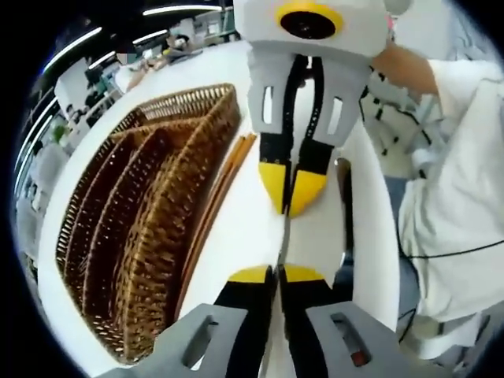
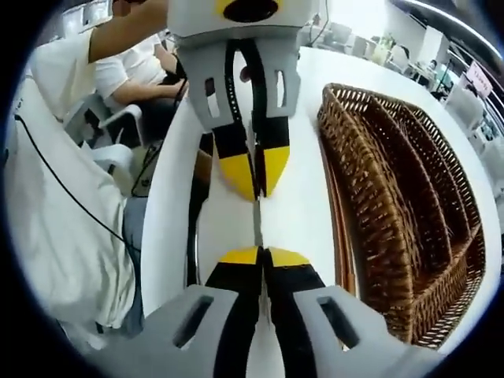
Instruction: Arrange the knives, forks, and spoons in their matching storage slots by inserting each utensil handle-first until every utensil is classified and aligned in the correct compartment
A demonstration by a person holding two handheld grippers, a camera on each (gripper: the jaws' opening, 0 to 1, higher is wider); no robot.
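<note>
Left gripper view shows the wicker basket [image 1: 150, 236] on the white table [image 1: 236, 260] with every visible compartment bare, so by my reading none of the sorting is done yet. Just beside the basket's long wall, the left gripper [image 1: 277, 274] and the right gripper [image 1: 291, 197] face each other, each pressed together on opposite ends of one thin utensil [image 1: 283, 236]; which kind I cannot tell. Wooden chopsticks [image 1: 224, 177] lie against that same wall.
</note>
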